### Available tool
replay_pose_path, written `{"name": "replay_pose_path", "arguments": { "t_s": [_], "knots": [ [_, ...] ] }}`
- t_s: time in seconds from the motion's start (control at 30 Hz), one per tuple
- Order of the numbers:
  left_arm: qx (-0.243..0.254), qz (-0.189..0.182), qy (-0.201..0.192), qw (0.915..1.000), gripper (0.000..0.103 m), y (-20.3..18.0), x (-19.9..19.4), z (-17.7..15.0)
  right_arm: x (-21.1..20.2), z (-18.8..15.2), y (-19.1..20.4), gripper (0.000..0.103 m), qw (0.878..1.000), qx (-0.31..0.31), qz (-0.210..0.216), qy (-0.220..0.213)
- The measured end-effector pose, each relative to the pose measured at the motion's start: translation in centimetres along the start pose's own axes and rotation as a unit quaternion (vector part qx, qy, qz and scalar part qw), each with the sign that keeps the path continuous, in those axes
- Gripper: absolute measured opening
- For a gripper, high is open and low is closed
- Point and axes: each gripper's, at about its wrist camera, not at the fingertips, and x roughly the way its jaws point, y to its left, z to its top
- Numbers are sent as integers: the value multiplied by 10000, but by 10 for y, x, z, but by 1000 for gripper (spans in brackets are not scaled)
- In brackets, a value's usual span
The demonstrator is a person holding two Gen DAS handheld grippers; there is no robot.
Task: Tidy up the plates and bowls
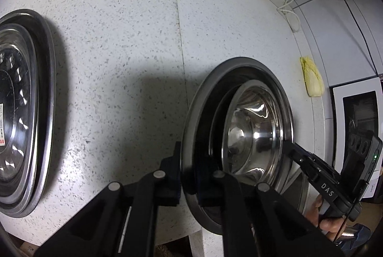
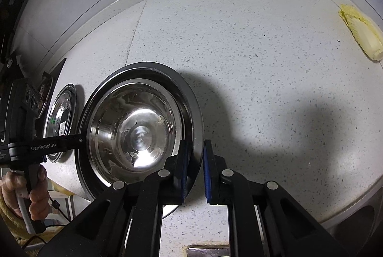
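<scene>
Left gripper (image 1: 188, 175): jaws clamped on rim of steel plate (image 1: 191, 137) carrying 1 steel bowl (image 1: 251, 128), on speckled counter (image 1: 119, 41); plate stack (image 1: 24, 113) at left. Right gripper (image 2: 194, 171): jaws straddling opposite plate (image 2: 191, 101) rim, a gap remaining; bowl (image 2: 134, 128) inside.

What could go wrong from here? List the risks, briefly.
1. The steel bowl sits loose in the large plate; any tilt on lifting may slide it out.
2. The right gripper straddles its rim with a gap showing, while the left gripper looks clamped; an uneven lift may follow.
</scene>
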Motion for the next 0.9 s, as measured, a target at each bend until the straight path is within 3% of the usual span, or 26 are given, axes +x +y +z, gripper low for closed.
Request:
{"name": "replay_pose_path", "arguments": {
  "t_s": [0.4, 0.67, 0.9],
  "knots": [
    [125, -89, -171, 9997, 8, -6, -19, 5, -15, 4, 3, 11, 9999, 77, -29, -75],
    [-168, -193, -445, 9987, 8, 20, -66, 11, -35, 24, 25, 10, 9995, -81, 189, -258],
    [-551, -162, -748, 9955, 8, 65, -116, 9, -31, 37, 68, 10, 9977, -363, 529, -207]
  ]
}}
